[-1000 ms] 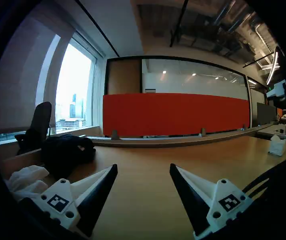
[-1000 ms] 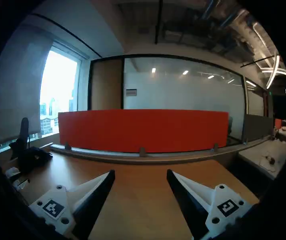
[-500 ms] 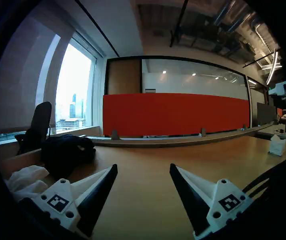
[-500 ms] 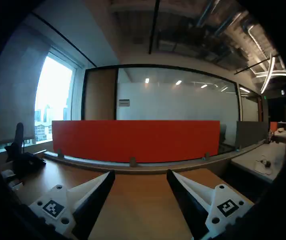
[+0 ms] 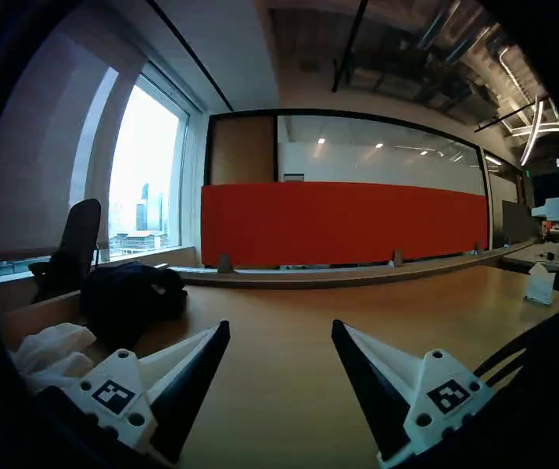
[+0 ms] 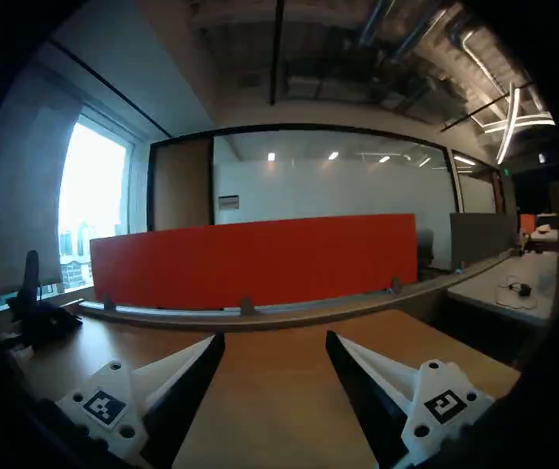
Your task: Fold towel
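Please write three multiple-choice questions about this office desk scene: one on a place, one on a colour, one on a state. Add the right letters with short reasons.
1. In the left gripper view, where is the white cloth?
A) low left, near the dark bundle
B) far right
C) dead centre

2. What colour is the divider panel behind the desk?
A) blue
B) red
C) green

3. How does the left gripper stand?
A) shut on the cloth
B) shut, empty
C) open, empty

Key: 1 A, it lies crumpled just in front of the dark bundle; 2 B, the panel is plainly red; 3 C, bare desk shows between its spread fingers.

Blown-out daylight from the window (image 5: pixel 142 180), dim interior, sharp focus, fisheye-bent edges.
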